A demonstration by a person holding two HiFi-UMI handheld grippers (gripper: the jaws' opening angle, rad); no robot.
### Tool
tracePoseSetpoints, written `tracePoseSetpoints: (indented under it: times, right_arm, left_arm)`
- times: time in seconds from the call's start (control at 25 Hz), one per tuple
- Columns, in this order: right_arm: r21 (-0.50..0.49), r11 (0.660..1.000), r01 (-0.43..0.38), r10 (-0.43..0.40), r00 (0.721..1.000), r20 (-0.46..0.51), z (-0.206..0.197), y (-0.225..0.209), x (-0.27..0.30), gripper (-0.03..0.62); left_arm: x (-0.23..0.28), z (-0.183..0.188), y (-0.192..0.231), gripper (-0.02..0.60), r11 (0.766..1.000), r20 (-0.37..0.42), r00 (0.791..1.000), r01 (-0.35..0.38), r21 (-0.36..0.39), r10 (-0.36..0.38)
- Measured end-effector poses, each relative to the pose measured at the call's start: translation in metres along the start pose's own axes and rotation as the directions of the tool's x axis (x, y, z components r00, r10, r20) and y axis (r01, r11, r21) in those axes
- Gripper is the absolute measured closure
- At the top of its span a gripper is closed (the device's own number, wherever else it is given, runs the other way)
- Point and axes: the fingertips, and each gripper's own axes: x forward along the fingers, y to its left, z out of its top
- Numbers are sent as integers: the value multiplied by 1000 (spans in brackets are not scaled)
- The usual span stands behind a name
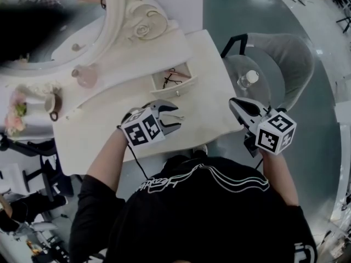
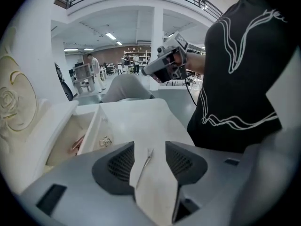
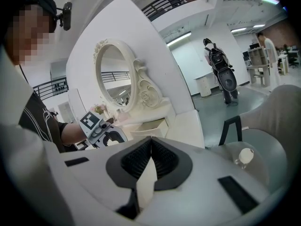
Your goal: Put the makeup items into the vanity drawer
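Risk of skidding slim tool [image 2: 147, 161] off desk [image 1: 109, 125] edge on closing: flat-lying, thin, between released left tongs [image 1: 176, 117]. Right tongs [image 3: 150, 142] clenched, empty.

Drawer [image 1: 186, 85] is open, just ahead of the left tongs [image 1: 175, 116]. Inside: thin dark metal tool [image 1: 171, 79], pinkish item [image 2: 78, 144]. Slim metal stick [image 2: 147, 160] lies flat on the tabletop between the left tongs' spread jaws, clear of both pads.

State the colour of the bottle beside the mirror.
Pale pink; the bottle shows best in the head view.
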Motion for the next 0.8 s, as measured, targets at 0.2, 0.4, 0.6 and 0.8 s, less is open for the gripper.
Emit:
tracePoseSetpoints:
  times: [0.2, 0.4, 0.6, 0.8]
  right_arm:
    - [8, 1000, 6, -6, 1000, 2, -2, -1, -1, 568]
    - [18, 1000, 12, -11, 1000, -7, -7, -4, -2, 568]
    - [18, 1000, 14, -14, 1000, -3, -2, -4, -1, 568]
    - [24, 1000, 17, -17, 1000, -11, -5, -5, 0, 568]
  left_arm:
    - [19, -19, -10, 371, 999, -39, 999, 33, -16, -33]
    - [33, -27, -6, 374, 999, -57, 998, 37, -10, -38]
    - [39, -32, -5, 411, 999, -79, 996, 49, -3, -50]
    - [40, -32, -3, 488, 999, -79, 996, 39, 24, -37]
